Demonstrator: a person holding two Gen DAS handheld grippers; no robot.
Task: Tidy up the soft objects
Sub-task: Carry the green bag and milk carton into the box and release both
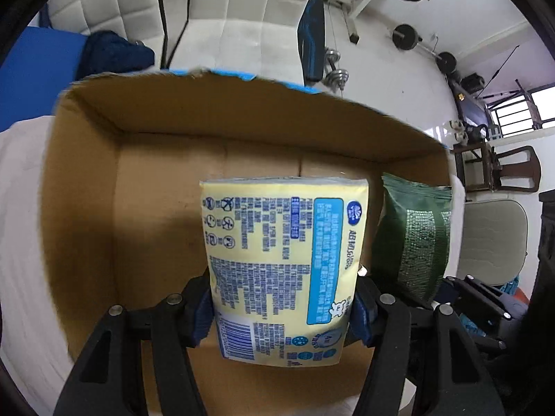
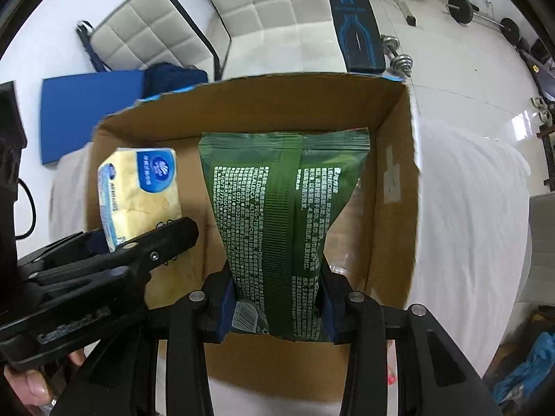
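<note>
A: Left gripper [image 1: 282,315] clamps the yellow tissue pack [image 1: 281,270]; right gripper [image 2: 275,312] clamps the green pack [image 2: 284,228]. Both are over the open cardboard box [image 2: 395,187].

B: Progress?

A: Roughly midway: neither released, box floor otherwise looks bare.

So that's one cardboard box [image 2: 395,180], one yellow tissue pack [image 1: 277,270], one green pack [image 2: 281,228], and two grippers, left gripper [image 1: 282,306] and right gripper [image 2: 277,306].

The left gripper [image 1: 282,308], jaws clamped at lower centre, holds a yellow tissue pack [image 1: 281,267] over an open cardboard box [image 1: 83,180]; a green pack [image 1: 412,242] hangs just right of it.
</note>
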